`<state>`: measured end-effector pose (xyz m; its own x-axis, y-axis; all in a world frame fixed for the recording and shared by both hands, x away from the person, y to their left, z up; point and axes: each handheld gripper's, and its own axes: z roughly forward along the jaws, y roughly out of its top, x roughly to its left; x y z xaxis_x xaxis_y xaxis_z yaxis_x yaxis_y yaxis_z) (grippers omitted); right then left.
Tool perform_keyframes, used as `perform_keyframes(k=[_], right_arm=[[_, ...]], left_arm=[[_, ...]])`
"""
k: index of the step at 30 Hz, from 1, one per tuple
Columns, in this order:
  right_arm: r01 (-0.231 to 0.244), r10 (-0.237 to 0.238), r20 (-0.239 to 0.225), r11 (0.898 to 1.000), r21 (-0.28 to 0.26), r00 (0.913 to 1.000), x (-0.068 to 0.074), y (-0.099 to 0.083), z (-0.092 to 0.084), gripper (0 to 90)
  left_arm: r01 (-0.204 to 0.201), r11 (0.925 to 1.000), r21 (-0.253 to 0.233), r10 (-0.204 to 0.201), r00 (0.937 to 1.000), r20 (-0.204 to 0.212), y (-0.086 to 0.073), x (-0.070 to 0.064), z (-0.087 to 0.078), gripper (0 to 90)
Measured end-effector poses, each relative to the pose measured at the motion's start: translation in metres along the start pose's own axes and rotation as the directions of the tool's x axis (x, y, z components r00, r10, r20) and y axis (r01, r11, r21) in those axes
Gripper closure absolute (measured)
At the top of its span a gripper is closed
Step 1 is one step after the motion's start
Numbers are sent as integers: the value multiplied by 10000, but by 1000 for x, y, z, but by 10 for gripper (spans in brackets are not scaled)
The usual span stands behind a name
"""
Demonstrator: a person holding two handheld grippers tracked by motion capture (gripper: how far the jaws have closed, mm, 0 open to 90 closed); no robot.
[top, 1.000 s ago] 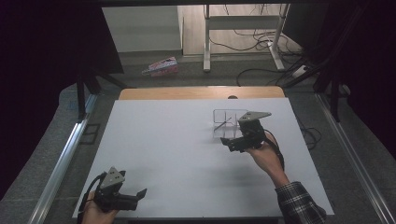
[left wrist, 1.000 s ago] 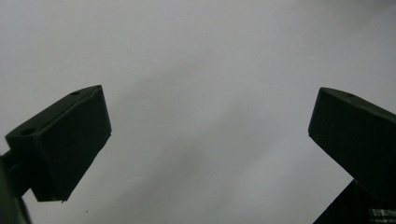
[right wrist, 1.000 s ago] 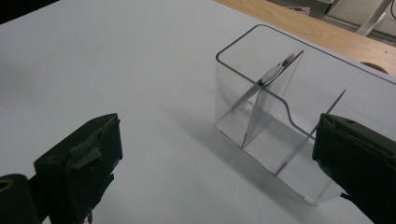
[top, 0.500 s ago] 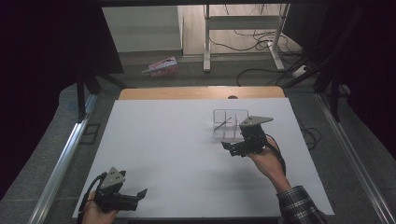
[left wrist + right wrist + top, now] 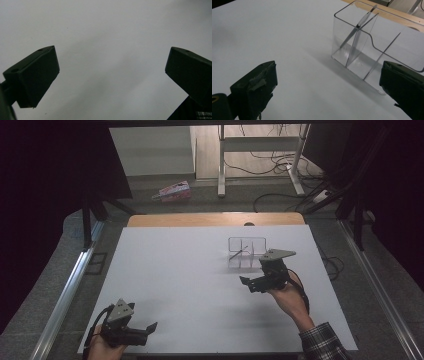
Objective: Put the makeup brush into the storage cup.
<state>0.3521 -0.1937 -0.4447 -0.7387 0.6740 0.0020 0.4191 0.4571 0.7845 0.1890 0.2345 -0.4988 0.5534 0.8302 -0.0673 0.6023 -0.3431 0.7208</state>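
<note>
Clear plastic organizer (image 5: 247, 253) with thin dividers, set at two o'clock on the white counter (image 5: 190, 280).

A slim dark stick (image 5: 358, 25) is leaned tilted inside its left compartment. The right gripper (image 5: 255, 284) is held at five o'clock of it, apart, jaws spread wide and empty. The left gripper (image 5: 145, 330) is held at seven o'clock of the counter, jaws likewise parted, nothing touched.

A clear plastic organizer (image 5: 372, 50) with thin dividers stands upright on the white table (image 5: 190, 270), toward its far right, with a slim dark pen (image 5: 358, 26) leaning tilted inside its end compartment, the pen's tip rising just above the rim.
</note>
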Motion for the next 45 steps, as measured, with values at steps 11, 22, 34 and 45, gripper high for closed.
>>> perform_keyframes(k=[11,22,34,45], right_arm=[[75,-71,-148,9995,311,9999,6,-9,1,14],[188,-183,-177,9993,318,9997,14,-12,-2,15],[261,-248,-285,9985,482,9993,21,-22,-9,13],[219,-205,-292,9985,495,9994,26,-30,-22,0]], left_arm=[[2,10000,4,-2,10000,9,0,0,0,0],[-6,10000,-22,6,10000,30,0,0,0,0],[-7,10000,-25,7,10000,35,0,-1,0,0],[-13,10000,-30,13,10000,20,0,-1,0,0]])
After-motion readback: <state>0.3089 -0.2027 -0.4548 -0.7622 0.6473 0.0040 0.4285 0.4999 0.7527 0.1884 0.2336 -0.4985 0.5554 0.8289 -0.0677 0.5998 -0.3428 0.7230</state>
